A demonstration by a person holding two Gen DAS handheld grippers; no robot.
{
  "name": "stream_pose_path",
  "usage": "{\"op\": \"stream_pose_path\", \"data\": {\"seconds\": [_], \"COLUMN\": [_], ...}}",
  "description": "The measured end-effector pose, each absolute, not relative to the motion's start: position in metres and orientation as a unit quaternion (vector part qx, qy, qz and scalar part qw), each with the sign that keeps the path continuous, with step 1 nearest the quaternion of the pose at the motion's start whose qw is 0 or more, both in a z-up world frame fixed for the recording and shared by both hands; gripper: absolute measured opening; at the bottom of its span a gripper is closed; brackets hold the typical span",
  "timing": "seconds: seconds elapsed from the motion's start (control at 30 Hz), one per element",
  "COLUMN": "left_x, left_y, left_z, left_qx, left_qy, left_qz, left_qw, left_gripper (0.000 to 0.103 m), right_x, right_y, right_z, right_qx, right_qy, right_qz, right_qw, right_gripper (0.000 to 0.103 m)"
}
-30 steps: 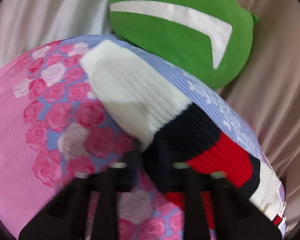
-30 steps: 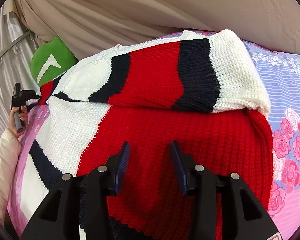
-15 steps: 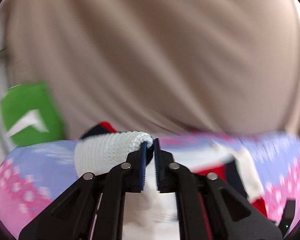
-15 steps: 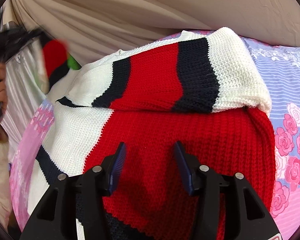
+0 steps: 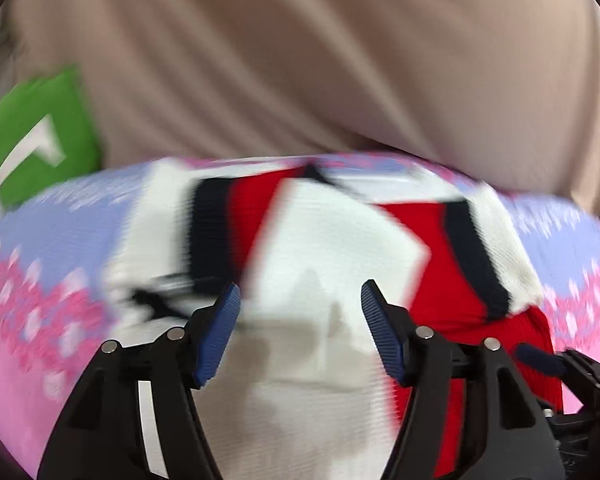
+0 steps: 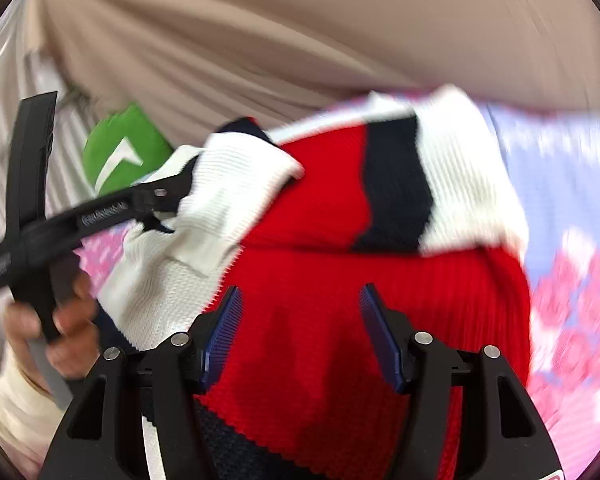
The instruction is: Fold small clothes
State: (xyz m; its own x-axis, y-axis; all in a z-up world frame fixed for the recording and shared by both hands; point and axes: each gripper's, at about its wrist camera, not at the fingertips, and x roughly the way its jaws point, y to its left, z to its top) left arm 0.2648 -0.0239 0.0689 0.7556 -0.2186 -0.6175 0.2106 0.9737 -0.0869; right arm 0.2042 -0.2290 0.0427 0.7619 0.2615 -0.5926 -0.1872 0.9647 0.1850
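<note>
A knitted sweater (image 5: 332,248) in red, white and navy stripes lies on the floral bed sheet (image 5: 52,240). In the right wrist view its right sleeve (image 6: 420,184) is folded across the red body (image 6: 340,280), and the white cuff of the left sleeve (image 6: 236,192) lies over the chest. My left gripper (image 5: 300,320) hovers over the white part; its jaws are opening with nothing pinched between them. It also shows as a black tool (image 6: 180,192) in a hand, beside that cuff. My right gripper (image 6: 300,328) hangs over the red body, its jaws opening and empty.
A green cushion (image 6: 120,152) with a white mark sits at the back left against beige draped cloth (image 6: 300,40). A hand (image 6: 60,340) and cream sleeve (image 6: 12,400) hold the left tool. Pink and lilac sheet (image 6: 572,280) extends right of the sweater.
The left gripper swung the white sleeve cuff from the left over onto the sweater, then its jaws parted and let it go. The right gripper's jaws widened and it lifted slightly.
</note>
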Motion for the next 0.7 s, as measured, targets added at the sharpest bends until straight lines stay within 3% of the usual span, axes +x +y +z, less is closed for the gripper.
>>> {"op": "stream_pose_path", "data": {"seconds": [0.2, 0.37, 0.4, 0.43, 0.47, 0.6, 0.7], "left_x": [0.307, 0.314, 0.315, 0.317, 0.318, 0.317, 0.316], "left_y": [0.066, 0.106, 0.108, 0.11, 0.112, 0.113, 0.105], "left_z": [0.05, 0.036, 0.034, 0.03, 0.028, 0.026, 0.024], "left_qx": [-0.156, -0.214, -0.214, -0.208, -0.205, -0.187, -0.169], "left_qy": [0.393, 0.393, 0.393, 0.396, 0.398, 0.391, 0.385], "left_qz": [-0.074, -0.045, -0.041, -0.034, -0.029, -0.025, -0.016], "left_qw": [0.903, 0.893, 0.894, 0.893, 0.894, 0.901, 0.907], "left_gripper": [0.06, 0.054, 0.054, 0.049, 0.043, 0.042, 0.041], "right_x": [0.243, 0.295, 0.296, 0.298, 0.299, 0.281, 0.262], "right_y": [-0.155, -0.111, -0.107, -0.107, -0.112, -0.194, -0.284], "right_z": [0.053, 0.019, 0.019, 0.023, 0.03, 0.094, 0.106], "right_qx": [-0.053, -0.105, -0.112, -0.112, -0.092, 0.096, 0.235], "right_qy": [0.342, 0.403, 0.395, 0.396, 0.4, 0.316, 0.261], "right_qz": [0.188, 0.197, 0.196, 0.19, 0.192, 0.207, 0.181], "right_qw": [0.919, 0.888, 0.891, 0.891, 0.891, 0.921, 0.919], "right_gripper": [0.063, 0.066, 0.061, 0.03, 0.005, 0.001, 0.001]}}
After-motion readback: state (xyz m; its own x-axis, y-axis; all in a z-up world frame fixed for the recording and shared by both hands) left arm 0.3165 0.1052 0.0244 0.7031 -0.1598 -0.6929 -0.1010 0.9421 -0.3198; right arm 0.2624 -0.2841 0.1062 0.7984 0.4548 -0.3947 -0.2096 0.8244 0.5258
